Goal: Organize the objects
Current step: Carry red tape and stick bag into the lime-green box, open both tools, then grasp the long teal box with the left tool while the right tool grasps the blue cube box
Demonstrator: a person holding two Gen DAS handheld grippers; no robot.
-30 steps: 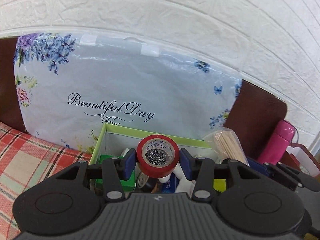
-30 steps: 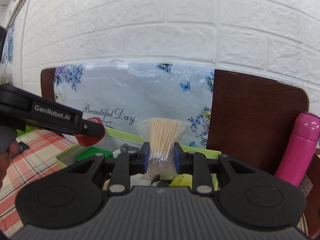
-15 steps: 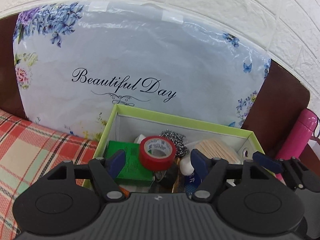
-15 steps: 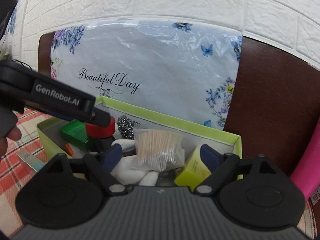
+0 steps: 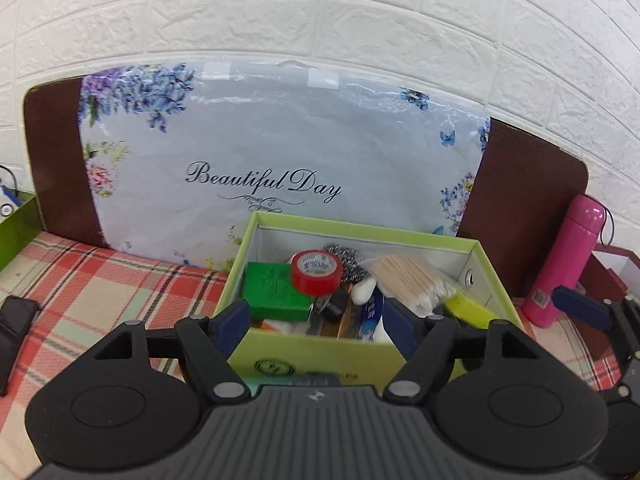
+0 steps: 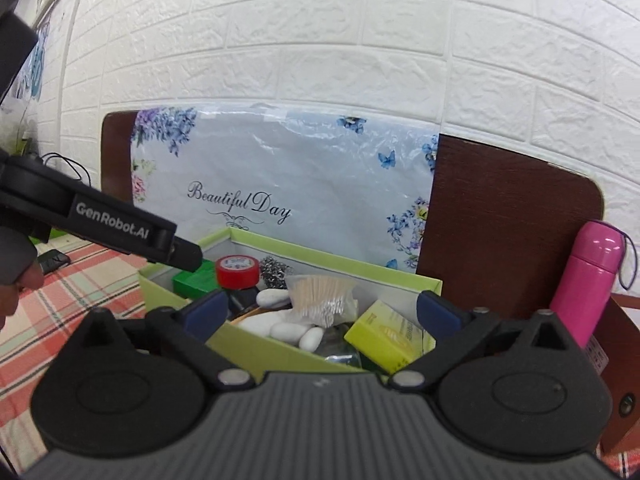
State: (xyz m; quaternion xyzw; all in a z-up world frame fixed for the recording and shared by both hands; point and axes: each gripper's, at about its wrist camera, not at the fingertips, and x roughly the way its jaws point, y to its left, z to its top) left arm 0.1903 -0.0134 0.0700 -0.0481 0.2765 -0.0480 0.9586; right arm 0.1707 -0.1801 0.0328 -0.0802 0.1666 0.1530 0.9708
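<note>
The box [image 5: 360, 236], lime green and open-topped, sits at 12 o'clock from the left gripper [image 5: 316, 320] in the left wrist view, on a plaid cloth [image 5: 100, 280]. A second ago the red tape roll [image 5: 315, 272] was pinched between this gripper's pads; now it lies inside the box, on the edge of a green packet [image 5: 276, 292], and the jaws stand wide apart and empty, drawn back before the box's near wall. The bag of wooden sticks [image 5: 412, 280] rests in the box at 1 o'clock. A pink flask [image 5: 564, 264] stands at 3 o'clock.

In the right wrist view, the right gripper [image 6: 320, 312] is likewise spread wide and holds nothing; the sticks [image 6: 320, 292] it gripped a second ago lie at 12 o'clock inside the box [image 6: 340, 262], above white pebbles [image 6: 288, 328] and beside a yellow packet [image 6: 384, 336]. The tape [image 6: 236, 270] shows at 11 o'clock.

Both items appear stowed, so both tools look free for whatever remains outside.
</note>
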